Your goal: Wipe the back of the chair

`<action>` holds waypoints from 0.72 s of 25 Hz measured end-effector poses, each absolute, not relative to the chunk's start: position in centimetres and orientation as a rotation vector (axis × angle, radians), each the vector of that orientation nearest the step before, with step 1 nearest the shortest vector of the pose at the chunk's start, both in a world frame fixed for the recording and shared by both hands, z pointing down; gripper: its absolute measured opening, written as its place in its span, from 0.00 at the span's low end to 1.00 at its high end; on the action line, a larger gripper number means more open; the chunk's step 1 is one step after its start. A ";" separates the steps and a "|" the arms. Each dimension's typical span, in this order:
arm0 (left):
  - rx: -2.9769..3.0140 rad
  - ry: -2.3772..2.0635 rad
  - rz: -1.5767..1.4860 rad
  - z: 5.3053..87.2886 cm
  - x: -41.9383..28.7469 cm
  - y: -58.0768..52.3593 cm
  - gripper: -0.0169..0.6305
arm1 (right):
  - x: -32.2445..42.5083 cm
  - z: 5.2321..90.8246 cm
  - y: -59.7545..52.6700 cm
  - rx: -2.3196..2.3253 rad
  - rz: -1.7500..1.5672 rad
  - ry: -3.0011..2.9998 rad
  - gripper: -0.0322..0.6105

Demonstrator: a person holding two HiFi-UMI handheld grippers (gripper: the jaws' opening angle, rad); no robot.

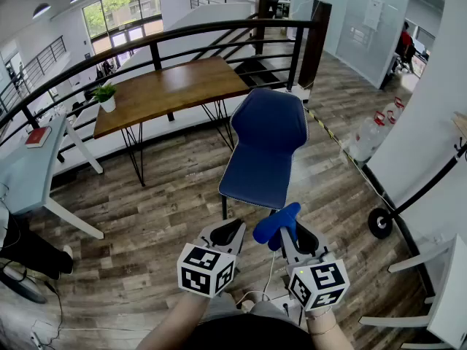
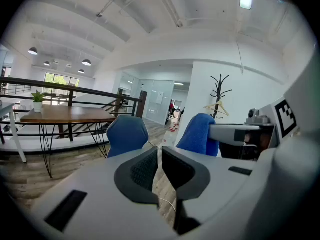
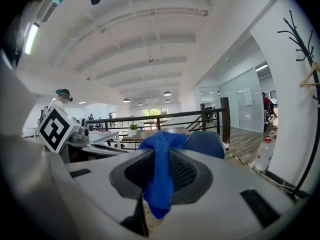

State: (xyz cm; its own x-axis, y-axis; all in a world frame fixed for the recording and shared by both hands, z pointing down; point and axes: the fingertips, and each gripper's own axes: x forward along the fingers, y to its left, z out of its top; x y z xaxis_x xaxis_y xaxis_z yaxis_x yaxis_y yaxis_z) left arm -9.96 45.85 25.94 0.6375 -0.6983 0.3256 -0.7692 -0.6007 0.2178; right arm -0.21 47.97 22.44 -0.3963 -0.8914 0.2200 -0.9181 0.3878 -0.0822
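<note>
Blue terry cloth (image 3: 161,184) hangs pinched between the jaws of the right gripper (image 3: 159,170), folded over their tips and drooping below them. In the head view the same cloth (image 1: 277,226) bunches above the right gripper (image 1: 290,232). The left gripper (image 2: 158,166) carries nothing, its jaws drawn almost together with only a thin slit between them.

The blue chair (image 1: 266,148) stands on the wooden floor (image 1: 160,195) straight ahead at 12 o'clock from both grippers, apart from them and not touched. Its seat is toward the person and its backrest (image 1: 270,119) rises at the far end, the wide face running from 9 to 3 o'clock. The right gripper view has the chair (image 3: 205,143) just behind the cloth, a little toward 1 o'clock. The left gripper view has the chair (image 2: 127,134) toward 11 o'clock. The cloth-bearing right gripper therefore seems the one better lined up, and I judge that the coming move is a reach forward over the seat to lay the cloth on the backrest.

Nothing stands between the grippers and the chair. Beyond it at 11 o'clock is a wooden table (image 1: 171,90) with a potted plant (image 1: 107,97), backed by a black railing (image 1: 182,35). Water bottles (image 1: 368,133) stand on the floor at 2 o'clock, well clear. The seat itself looks like the only thing to reach across.
</note>
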 end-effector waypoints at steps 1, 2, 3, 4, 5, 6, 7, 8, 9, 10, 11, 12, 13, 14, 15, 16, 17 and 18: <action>2.519 -1.177 0.293 26.1 -10.0 45.8 0.08 | -0.1 22.6 48.0 1.641 0.288 -2.496 0.18; 2.514 -1.181 0.291 26.2 -10.0 45.7 0.08 | 0.0 22.7 48.0 1.642 0.289 -2.494 0.18; 2.510 -1.183 0.288 26.3 -10.0 45.7 0.08 | 0.1 22.9 48.0 1.643 0.291 -2.493 0.18; 2.506 -1.184 0.286 26.4 -9.9 45.7 0.08 | 0.2 23.0 48.0 1.645 0.293 -2.492 0.18; 2.504 -1.183 0.284 26.4 -9.8 45.7 0.08 | 0.3 23.1 48.0 1.646 0.295 -2.492 0.18; 2.504 -1.181 0.284 26.5 -9.6 45.8 0.08 | 0.4 23.1 48.0 1.648 0.298 -2.493 0.18; 2.503 -1.179 0.284 26.6 -9.4 45.8 0.08 | 0.6 23.2 48.0 1.649 0.303 -2.494 0.18; 2.502 -1.176 0.284 26.6 -9.2 45.9 0.08 | 0.7 23.2 48.0 1.649 0.310 -2.496 0.18; 2.501 -1.173 0.283 26.6 -9.0 46.0 0.08 | 0.8 23.2 48.1 1.648 0.316 -2.498 0.18; 2.501 -1.172 0.283 26.7 -8.8 46.0 0.08 | 0.9 23.2 48.1 1.646 0.321 -2.501 0.18; 2.501 -1.173 0.282 26.7 -8.7 46.1 0.08 | 0.9 23.2 48.1 1.646 0.327 -2.506 0.18; 2.500 -1.175 0.282 26.7 -8.6 46.1 0.08 | 1.1 23.2 48.2 1.648 0.335 -2.513 0.18; 2.500 -1.178 0.280 26.7 -8.5 46.1 0.08 | 1.3 23.1 48.3 1.653 0.344 -2.521 0.18; 2.499 -1.182 0.274 26.7 -8.5 46.0 0.08 | 1.5 23.1 48.3 1.659 0.351 -2.528 0.18; 2.497 -1.184 0.266 26.7 -8.4 46.0 0.08 | 1.8 23.1 48.4 1.660 0.355 -2.533 0.18; 2.494 -1.188 0.258 26.7 -8.4 46.0 0.08 | 2.0 23.1 48.4 1.659 0.356 -2.535 0.18; 2.491 -1.193 0.253 26.7 -8.3 46.1 0.08 | 2.2 23.2 48.4 1.655 0.356 -2.536 0.18; 2.486 -1.201 0.250 26.8 -8.3 46.1 0.08 | 2.4 23.3 48.5 1.651 0.357 -2.537 0.18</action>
